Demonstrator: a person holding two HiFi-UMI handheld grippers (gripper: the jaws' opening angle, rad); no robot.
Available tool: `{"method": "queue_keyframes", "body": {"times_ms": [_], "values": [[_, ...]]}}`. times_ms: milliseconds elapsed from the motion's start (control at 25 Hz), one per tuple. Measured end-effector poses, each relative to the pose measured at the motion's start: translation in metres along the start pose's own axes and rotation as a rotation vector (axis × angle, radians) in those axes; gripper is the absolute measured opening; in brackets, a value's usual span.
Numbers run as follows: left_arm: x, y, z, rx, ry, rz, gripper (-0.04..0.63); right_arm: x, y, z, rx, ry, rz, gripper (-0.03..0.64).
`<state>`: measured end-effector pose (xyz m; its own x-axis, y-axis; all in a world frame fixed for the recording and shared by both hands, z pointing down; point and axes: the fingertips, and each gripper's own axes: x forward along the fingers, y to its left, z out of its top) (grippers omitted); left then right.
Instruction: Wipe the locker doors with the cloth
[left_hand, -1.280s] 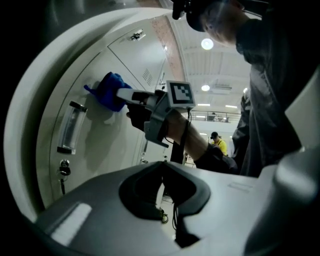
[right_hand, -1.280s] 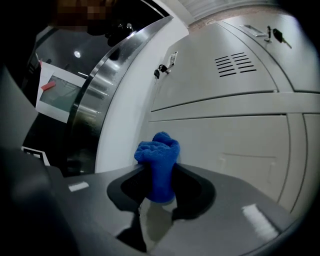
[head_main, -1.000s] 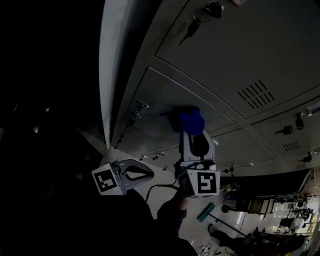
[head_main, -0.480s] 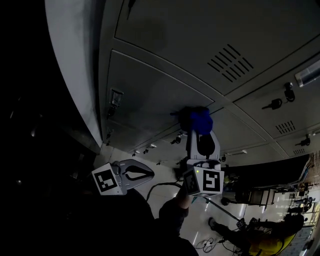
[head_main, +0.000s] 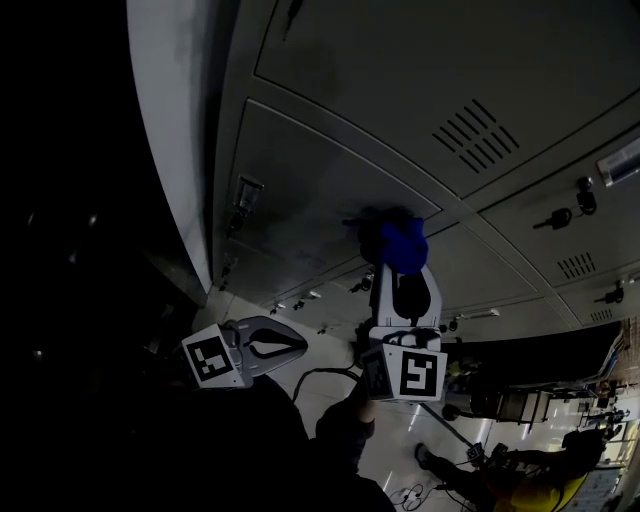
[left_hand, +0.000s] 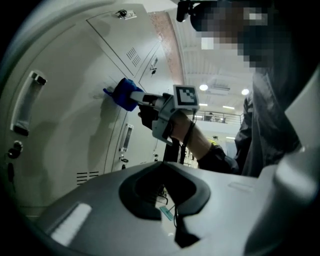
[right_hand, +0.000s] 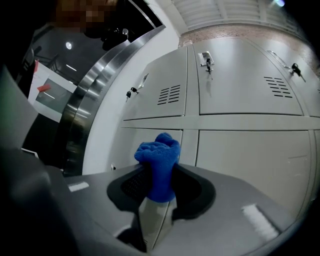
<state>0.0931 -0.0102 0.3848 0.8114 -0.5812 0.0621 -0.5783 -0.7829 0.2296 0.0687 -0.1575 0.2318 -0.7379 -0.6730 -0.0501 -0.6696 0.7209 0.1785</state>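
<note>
A bunched blue cloth (head_main: 401, 238) is pinched in my right gripper (head_main: 399, 264), which is shut on it and holds it against a grey locker door (head_main: 320, 175), close to the seam at that door's corner. In the right gripper view the cloth (right_hand: 160, 162) sticks up between the jaws in front of a lower door (right_hand: 145, 142). My left gripper (head_main: 298, 347) hangs lower and to the left, away from the lockers, shut on nothing. From the left gripper view (left_hand: 163, 168) I see the cloth (left_hand: 124, 93) touching the door (left_hand: 70, 115).
Door handle (head_main: 243, 192) sits left of the cloth. Vent slots (head_main: 475, 135) and a key in a lock (head_main: 558, 217) mark neighbouring doors. A rounded steel column (right_hand: 92, 95) borders the lockers. Below, a person in yellow (head_main: 545, 485) is on the shiny floor.
The cloth in my right gripper has slid across the door, away from the handle and toward the seam. The left gripper has stayed where it was.
</note>
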Motion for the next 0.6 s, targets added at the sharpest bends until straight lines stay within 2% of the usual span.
{"method": "queue_keyframes", "body": {"times_ms": [600], "values": [[-0.083,0.036,0.006,-0.001,0.004,0.065,0.0,0.064,0.106,0.003,0.018,0.005,0.138,0.118]]}}
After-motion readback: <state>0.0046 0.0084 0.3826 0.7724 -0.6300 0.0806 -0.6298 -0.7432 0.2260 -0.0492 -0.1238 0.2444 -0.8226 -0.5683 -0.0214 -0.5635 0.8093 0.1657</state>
